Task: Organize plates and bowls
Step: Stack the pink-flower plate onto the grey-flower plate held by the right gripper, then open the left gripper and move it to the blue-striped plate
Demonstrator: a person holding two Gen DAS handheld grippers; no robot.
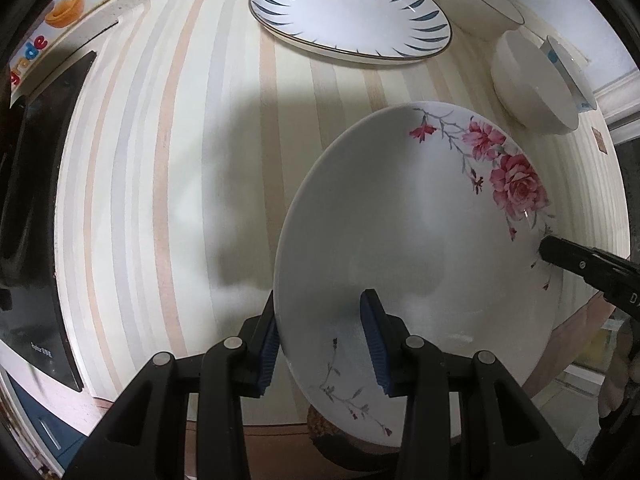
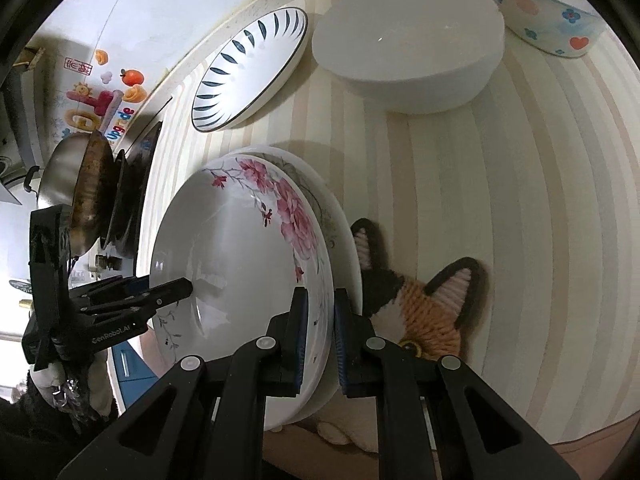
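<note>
A white plate with pink roses is held by both grippers. My left gripper is shut on its near rim. My right gripper is shut on the opposite rim of the same plate. In the right wrist view a second white plate lies right under it, partly hidden. The right gripper's finger shows at the plate's right edge in the left wrist view. A blue-leaf plate lies at the far side. White bowls stand at the far right.
The striped table bears everything. A black cooktop lies at the left with a wok on it. A cat-shaped mat lies under the plates. A flowered bowl stands beside a white bowl.
</note>
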